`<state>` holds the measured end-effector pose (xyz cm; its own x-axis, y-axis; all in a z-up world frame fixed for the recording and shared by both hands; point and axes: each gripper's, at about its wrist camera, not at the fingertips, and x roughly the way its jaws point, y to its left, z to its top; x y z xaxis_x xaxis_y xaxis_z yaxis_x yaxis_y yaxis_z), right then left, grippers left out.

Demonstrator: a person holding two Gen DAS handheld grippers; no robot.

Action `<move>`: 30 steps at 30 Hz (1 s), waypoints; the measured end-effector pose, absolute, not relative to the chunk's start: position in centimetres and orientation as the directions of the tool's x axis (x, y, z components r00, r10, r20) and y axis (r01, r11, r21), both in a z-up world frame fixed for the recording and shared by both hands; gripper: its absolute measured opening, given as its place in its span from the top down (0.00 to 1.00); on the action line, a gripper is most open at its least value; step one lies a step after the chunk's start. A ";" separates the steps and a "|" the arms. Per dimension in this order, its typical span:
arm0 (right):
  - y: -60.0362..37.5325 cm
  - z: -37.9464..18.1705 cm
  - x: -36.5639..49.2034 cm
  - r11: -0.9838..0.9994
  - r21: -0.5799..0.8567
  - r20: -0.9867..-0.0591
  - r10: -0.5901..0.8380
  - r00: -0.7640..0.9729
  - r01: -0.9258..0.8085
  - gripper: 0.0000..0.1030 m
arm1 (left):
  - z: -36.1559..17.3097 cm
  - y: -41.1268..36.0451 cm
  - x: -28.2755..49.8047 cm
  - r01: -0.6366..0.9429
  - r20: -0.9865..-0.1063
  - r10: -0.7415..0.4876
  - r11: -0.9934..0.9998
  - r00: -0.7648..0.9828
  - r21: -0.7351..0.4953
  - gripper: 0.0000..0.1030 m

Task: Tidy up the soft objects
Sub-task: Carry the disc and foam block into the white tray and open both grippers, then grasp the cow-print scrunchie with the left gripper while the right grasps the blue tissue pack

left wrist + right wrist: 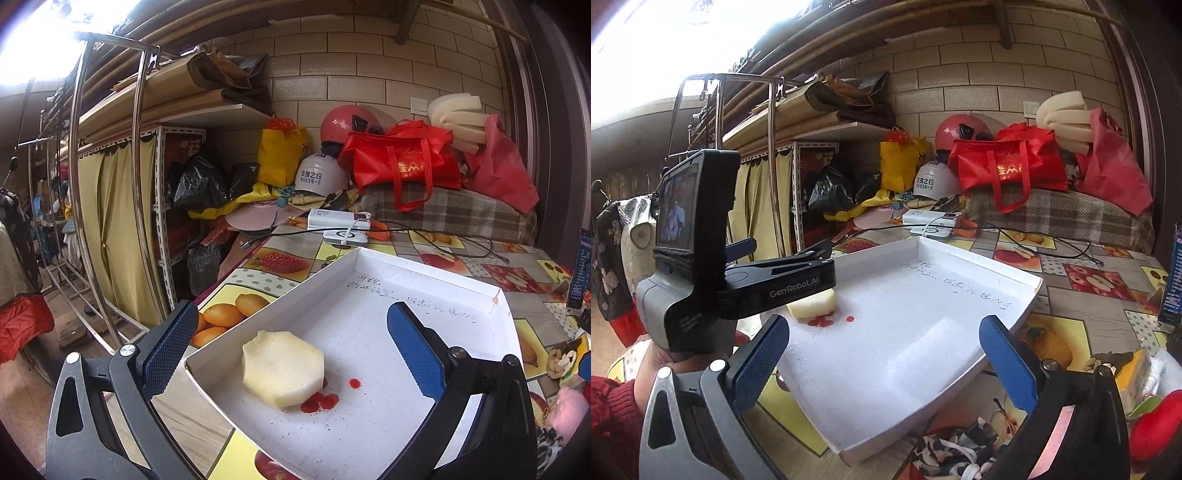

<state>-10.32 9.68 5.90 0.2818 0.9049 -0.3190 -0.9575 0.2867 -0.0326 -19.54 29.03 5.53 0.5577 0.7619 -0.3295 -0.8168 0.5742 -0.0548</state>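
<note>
A pale yellow foam piece (283, 368) lies in the near left corner of a shallow white box (436, 275), beside red stains. My left gripper (291, 347) is open and empty, its blue pads either side of the foam and just above it. In the right wrist view the foam (816, 303) is half hidden behind the left gripper's body (738, 277). My right gripper (884, 362) is open and empty over the white box (997, 266). A black-and-white cloth (955, 456) and a red soft object (1158, 424) lie at the near edge.
The box sits on a fruit-print tablecloth (535, 280). A pink plush (569, 410) lies at the right. Power banks and cables (341, 223) lie behind the box. Bags, helmets and foam pile up at the back wall (402, 158). A metal rack (110, 184) stands left.
</note>
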 end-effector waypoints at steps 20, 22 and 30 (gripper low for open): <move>-7.9 5.9 1.0 0.591 0.010 -0.405 0.740 0.537 -0.807 0.00 | 5.4 13.2 -14.6 -0.338 -0.414 0.338 0.938 0.845 0.075 0.00; -9.5 5.9 2.7 0.638 0.006 -0.421 0.700 0.577 -0.770 0.00 | 4.9 12.2 -13.6 -0.294 -0.454 0.312 0.949 0.835 0.113 0.00; -9.9 3.9 7.2 0.669 0.015 -0.585 0.608 0.536 -0.743 0.00 | 2.1 8.6 -10.3 -0.179 -0.580 0.335 0.934 0.743 0.310 0.08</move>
